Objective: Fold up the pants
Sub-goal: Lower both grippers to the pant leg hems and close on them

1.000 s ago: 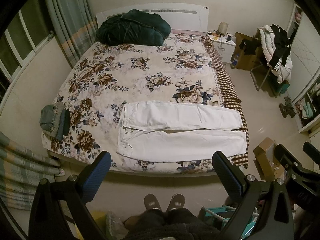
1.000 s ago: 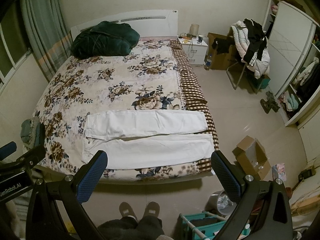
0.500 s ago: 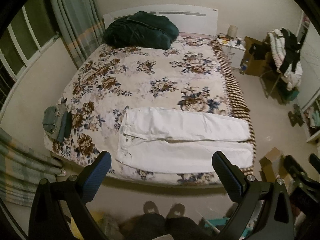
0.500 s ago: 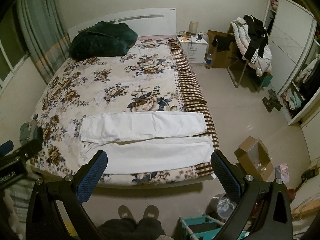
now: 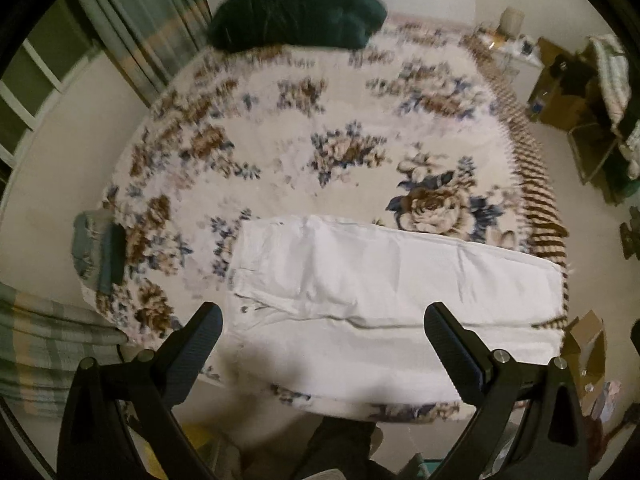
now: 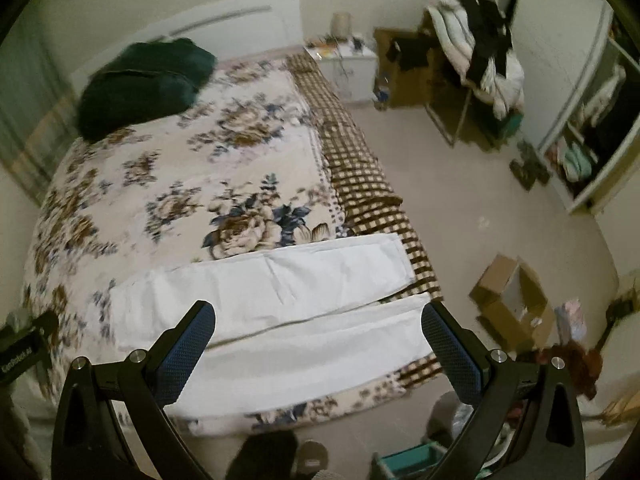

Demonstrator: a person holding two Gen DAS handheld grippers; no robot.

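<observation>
Both views have closed in on the bed [image 5: 280, 168] since a second ago: the white pants [image 5: 380, 280] fill far more of each picture, and the blur says the person is stepping toward the near edge. The left tongs [image 5: 322, 344] have swung over the waistband end, the right tongs [image 6: 318, 342] over the leg cuffs, so this looks like the approach to a first grab, one tool at each end. Nothing is folded yet; the pants lie flat across the foot of the bed [image 6: 180, 184], waist to the left, the two legs side by side and running right toward the checked blanket [image 6: 360, 184]

Both pairs of tongs stand spread wide, fingers far apart, holding nothing and touching nothing; the cloth lies beyond the tips. A dark green bundle [image 5: 296, 16] sits at the head of the bed, and a small folded pile [image 5: 100, 252] rests at the near left corner, well apart from the pants
</observation>
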